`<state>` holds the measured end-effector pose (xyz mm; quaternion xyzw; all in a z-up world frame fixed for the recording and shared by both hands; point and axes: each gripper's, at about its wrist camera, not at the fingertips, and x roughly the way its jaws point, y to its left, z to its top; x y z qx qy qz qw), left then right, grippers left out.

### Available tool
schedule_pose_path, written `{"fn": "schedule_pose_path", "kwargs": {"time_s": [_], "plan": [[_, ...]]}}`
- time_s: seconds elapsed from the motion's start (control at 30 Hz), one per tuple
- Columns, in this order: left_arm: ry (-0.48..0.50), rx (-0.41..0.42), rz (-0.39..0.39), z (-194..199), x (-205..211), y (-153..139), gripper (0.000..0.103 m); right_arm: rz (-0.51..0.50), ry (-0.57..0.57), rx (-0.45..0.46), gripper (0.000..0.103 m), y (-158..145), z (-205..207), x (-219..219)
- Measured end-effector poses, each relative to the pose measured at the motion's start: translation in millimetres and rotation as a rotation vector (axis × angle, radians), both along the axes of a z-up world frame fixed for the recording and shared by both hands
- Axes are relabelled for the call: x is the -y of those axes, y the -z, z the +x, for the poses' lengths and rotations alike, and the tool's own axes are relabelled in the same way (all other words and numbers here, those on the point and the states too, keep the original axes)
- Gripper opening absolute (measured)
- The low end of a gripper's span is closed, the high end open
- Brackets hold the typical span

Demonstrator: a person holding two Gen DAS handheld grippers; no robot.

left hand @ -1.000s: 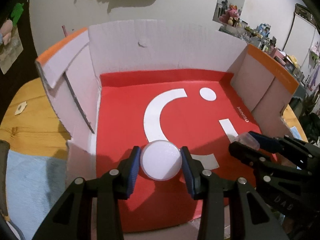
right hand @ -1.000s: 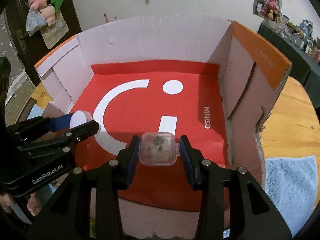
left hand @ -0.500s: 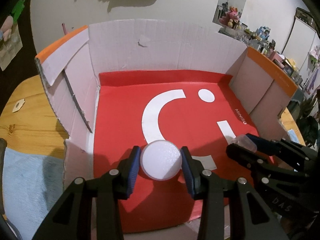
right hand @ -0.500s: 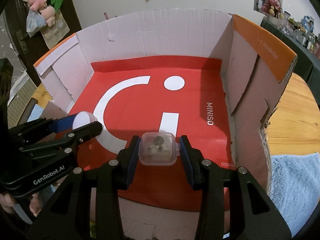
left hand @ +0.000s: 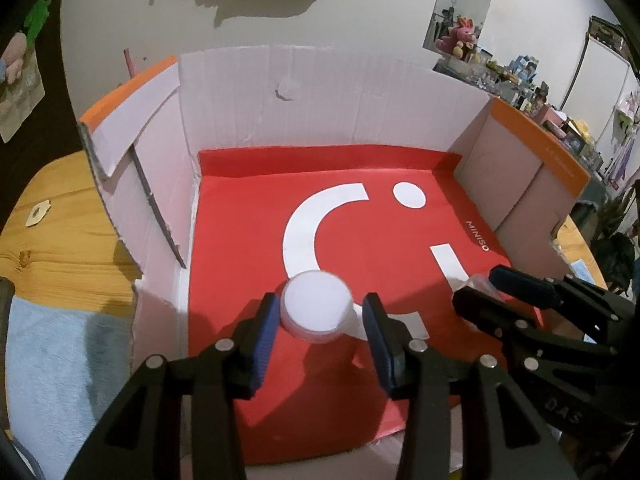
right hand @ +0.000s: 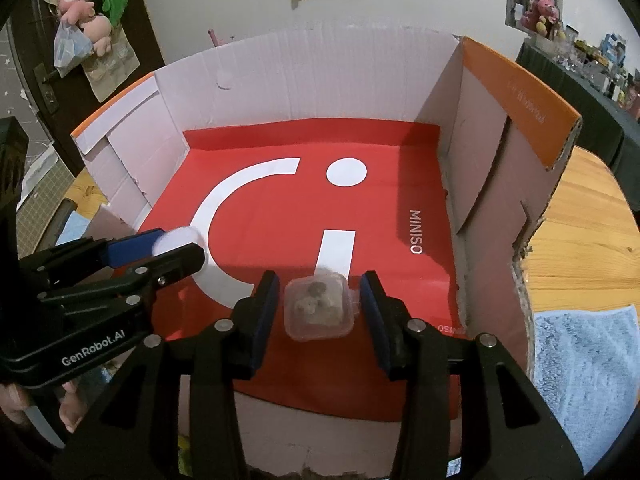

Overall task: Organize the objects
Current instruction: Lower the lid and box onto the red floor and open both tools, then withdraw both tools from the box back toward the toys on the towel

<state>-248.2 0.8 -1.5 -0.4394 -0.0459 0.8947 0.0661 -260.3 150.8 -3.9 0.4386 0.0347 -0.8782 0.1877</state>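
A white round container (left hand: 317,307) sits between the spread fingers of my left gripper (left hand: 319,330), which is open; gaps show on both sides. It also shows in the right wrist view (right hand: 179,238). A small clear plastic box (right hand: 318,305) with dark bits inside lies tilted between the spread fingers of my right gripper (right hand: 319,312), also open. Both are over the red MINISO sheet (left hand: 360,220) lining the floor of a white cardboard box (left hand: 320,96), near its front edge. The right gripper shows in the left wrist view (left hand: 480,288).
The box has tall white walls and orange-edged flaps (right hand: 520,92) on both sides. It stands on a wooden table (right hand: 584,232). A light blue towel lies at the left (left hand: 52,368) and at the right (right hand: 588,364).
Both grippers have opened and let go. The white container and the clear box have dropped from the pads toward the red sheet; the clear box looks blurred and tilted.
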Motion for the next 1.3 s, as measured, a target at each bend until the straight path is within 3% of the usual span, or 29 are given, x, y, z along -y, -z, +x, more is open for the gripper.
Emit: {"fn": "schedule_pose_path", "kwargs": {"time_s": [0.23,0.37,0.53,0.67,1.3], "plan": [[-0.005,-0.022,-0.005,7,1,-8,0.047,-0.002,-0.003,-0.012,0.045,-3,4,1],[-0.003,-0.035,-0.013,12,0,-12,0.052,-0.003,-0.006,-0.025,0.054,-8,9,1],[-0.024,-0.055,-0.02,21,3,-18,0.06,-0.006,-0.014,-0.044,0.056,-14,18,2],[-0.037,-0.065,-0.025,30,6,-23,0.061,-0.001,-0.019,-0.066,0.065,-19,27,2],[-0.068,-0.142,-0.035,70,11,-45,0.089,-0.022,-0.02,-0.163,0.097,-43,73,-6]]}}
